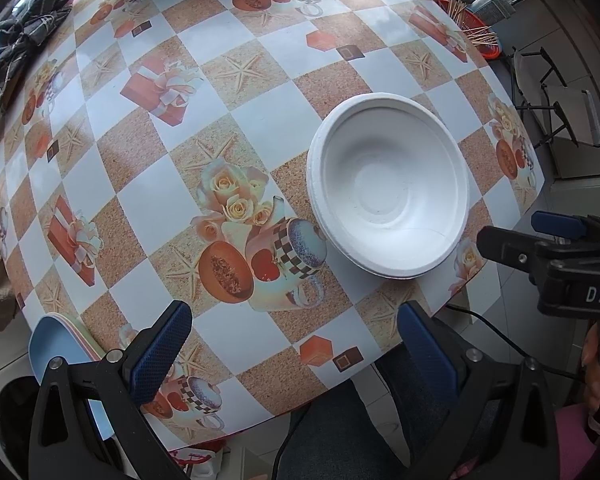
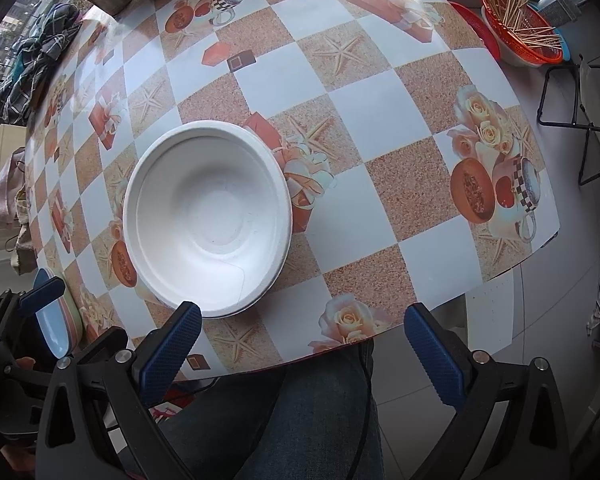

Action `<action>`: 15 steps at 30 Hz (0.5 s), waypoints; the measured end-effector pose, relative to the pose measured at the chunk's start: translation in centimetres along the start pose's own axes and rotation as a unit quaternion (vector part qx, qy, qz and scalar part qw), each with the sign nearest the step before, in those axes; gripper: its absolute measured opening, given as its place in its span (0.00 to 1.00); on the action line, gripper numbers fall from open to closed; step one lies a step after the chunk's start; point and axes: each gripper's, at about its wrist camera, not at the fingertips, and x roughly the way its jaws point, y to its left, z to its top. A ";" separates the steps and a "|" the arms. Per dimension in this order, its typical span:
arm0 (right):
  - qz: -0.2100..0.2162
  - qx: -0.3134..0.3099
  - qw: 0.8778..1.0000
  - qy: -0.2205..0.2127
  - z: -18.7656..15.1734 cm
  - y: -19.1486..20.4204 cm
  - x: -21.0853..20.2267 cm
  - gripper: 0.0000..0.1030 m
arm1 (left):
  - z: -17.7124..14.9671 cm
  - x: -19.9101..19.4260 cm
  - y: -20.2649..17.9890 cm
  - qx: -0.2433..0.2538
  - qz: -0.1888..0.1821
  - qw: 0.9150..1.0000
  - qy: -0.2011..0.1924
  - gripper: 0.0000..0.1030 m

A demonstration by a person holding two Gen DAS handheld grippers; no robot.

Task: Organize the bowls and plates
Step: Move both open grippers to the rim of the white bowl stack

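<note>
White bowls: a nested stack, upright, set on the surface near its front edge; more than one rim is seen at the stack's side. The surface is covered by a checked cloth printed with roses, starfish, gift boxes and cups.

Plates: a small stack, blue on top with pale coloured rims beneath, placed at the front corner of the surface, well apart from the bowls and to their left.

Left gripper: held above the front edge of the surface, nearer than the bowls; its blue-padded fingers are spread wide apart and nothing is held between them.

Right gripper: held just in front of the bowls; its fingers are likewise spread wide with nothing between them, the left pad seen close to the stack's near rim. Contact cannot be told.

Red basket: filled with thin wooden sticks, seen beyond the far right corner of the surface, far from the bowls.

Checked cloth bundle: lying at the far left edge of the surface, well apart from the bowls.

Dark trousers: a person's legs, seen below the front edge, nearer than the bowls.
</note>
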 end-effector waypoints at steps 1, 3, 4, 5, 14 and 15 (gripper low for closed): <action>-0.001 0.000 1.000 0.001 0.0 0.0 0.1 0.99 | 0.0 0.0 0.0 0.000 0.000 1.000 0.000 1.00; -0.003 0.000 1.000 0.006 0.1 -0.1 0.3 0.99 | 0.0 0.0 0.0 -0.001 0.000 1.000 0.000 1.00; -0.003 0.001 1.000 0.007 0.1 -0.1 0.3 0.99 | 0.0 0.0 0.0 -0.001 0.000 1.000 0.000 1.00; -0.002 0.002 1.000 0.008 0.0 -0.2 0.4 0.99 | 0.0 0.0 0.0 -0.001 0.000 1.000 0.000 1.00; -0.002 0.001 1.000 0.016 0.0 -0.4 0.8 0.99 | 0.1 0.1 -0.2 0.001 0.002 1.000 0.001 1.00; -0.001 0.002 1.000 0.017 0.0 -0.5 0.9 0.99 | 0.2 0.1 -0.3 0.003 0.004 1.000 0.000 1.00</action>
